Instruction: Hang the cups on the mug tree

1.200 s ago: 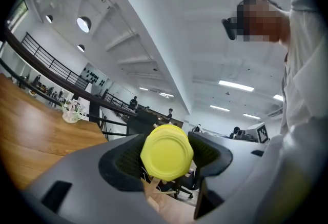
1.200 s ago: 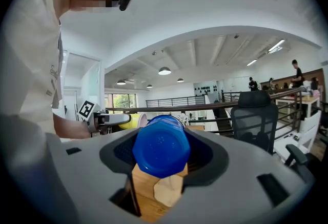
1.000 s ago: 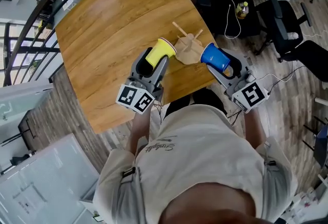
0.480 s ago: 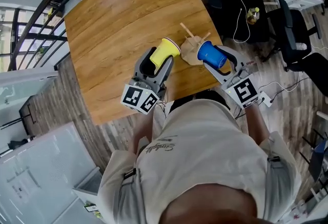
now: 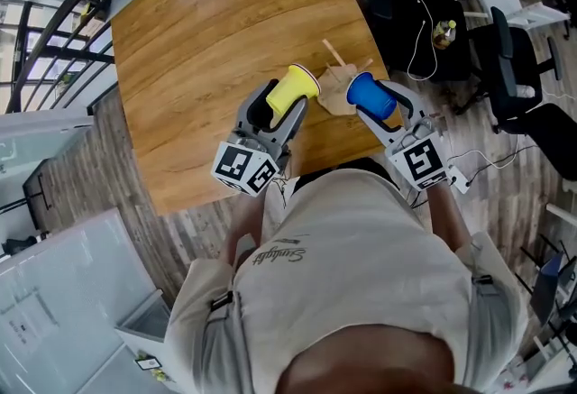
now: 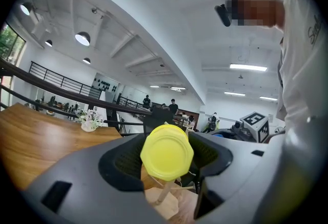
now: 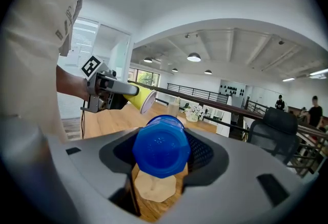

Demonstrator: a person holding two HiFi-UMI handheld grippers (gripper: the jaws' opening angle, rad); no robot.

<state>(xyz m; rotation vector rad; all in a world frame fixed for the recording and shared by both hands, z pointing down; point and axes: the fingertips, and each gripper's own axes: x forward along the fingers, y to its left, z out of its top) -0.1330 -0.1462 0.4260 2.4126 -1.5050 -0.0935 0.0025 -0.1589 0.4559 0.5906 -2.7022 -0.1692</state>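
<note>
floor: wood planks (image 5: 117, 167) | black office chairs (image 5: 541, 117) | railing (image 6: 61, 80) | round ceiling lamps (image 6: 82, 38)

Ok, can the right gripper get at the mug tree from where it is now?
Probably yes. The right gripper, shut on the blue cup, sits just beside the mug tree with nothing between them. The left gripper with the yellow cup is on the tree's other side.

Left claw (image 5: 281, 105) grips yellow cup (image 5: 293, 88), mouth turned toward mug tree (image 5: 335, 95). Right claw (image 5: 386, 105) grips blue cup (image 5: 370, 96), just beside the tree's other side. Tree stands near bench (image 5: 198, 41) edge, between both cups. Black chairs (image 5: 527, 104) on the floor, far right.
</note>
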